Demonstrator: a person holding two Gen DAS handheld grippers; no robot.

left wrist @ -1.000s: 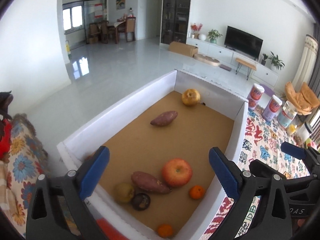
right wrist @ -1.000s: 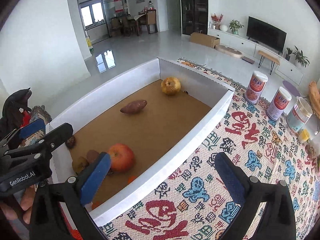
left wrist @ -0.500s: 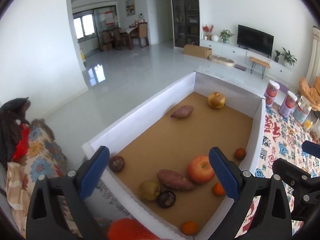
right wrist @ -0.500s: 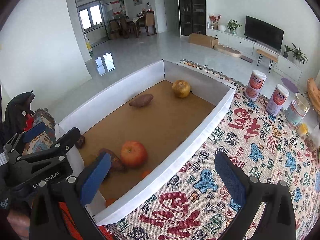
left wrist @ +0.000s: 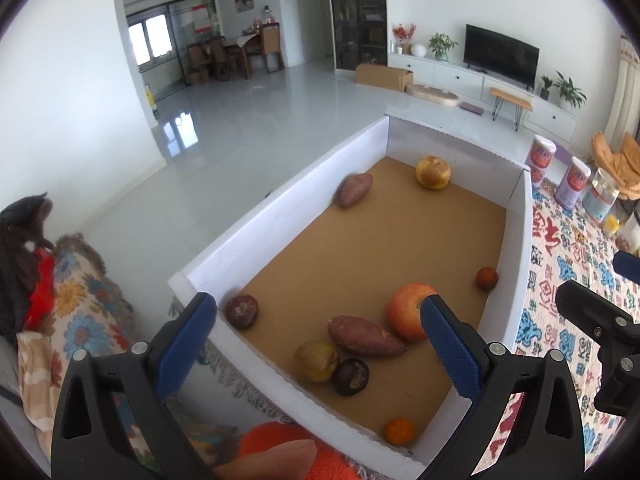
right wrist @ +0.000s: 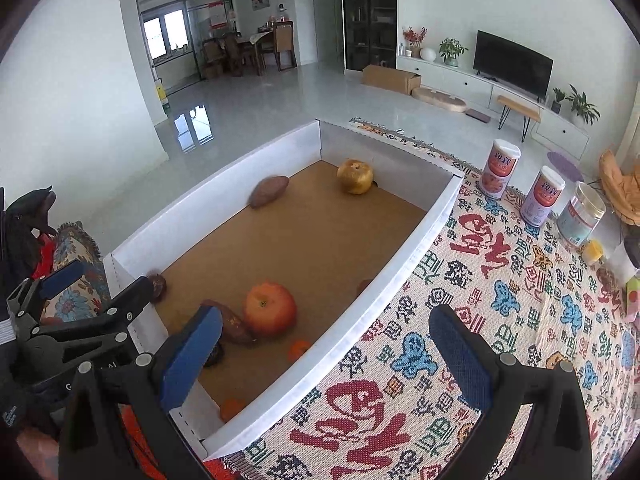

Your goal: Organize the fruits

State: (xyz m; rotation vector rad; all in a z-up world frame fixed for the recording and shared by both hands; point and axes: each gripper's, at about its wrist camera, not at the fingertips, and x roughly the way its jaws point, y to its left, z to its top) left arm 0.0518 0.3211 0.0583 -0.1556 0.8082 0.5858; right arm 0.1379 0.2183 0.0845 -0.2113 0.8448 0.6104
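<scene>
above the near end of the white box [left wrist: 280, 216], with both grippers spread and empty, lower the left gripper [left wrist: 318, 344] squarely over the red apple [left wrist: 410, 310] (beside a sweet potato [left wrist: 366, 336]) before closing.

This is a home's open living room: a flat television [right wrist: 513, 63] sits on a long white cabinet [right wrist: 476, 80] with potted plants [right wrist: 452, 51], a glossy tiled floor [right wrist: 256, 116] runs back to a dining table [right wrist: 256, 42] with wooden chairs [right wrist: 285, 42], beside a dark glass-door display cabinet [right wrist: 368, 16].
</scene>
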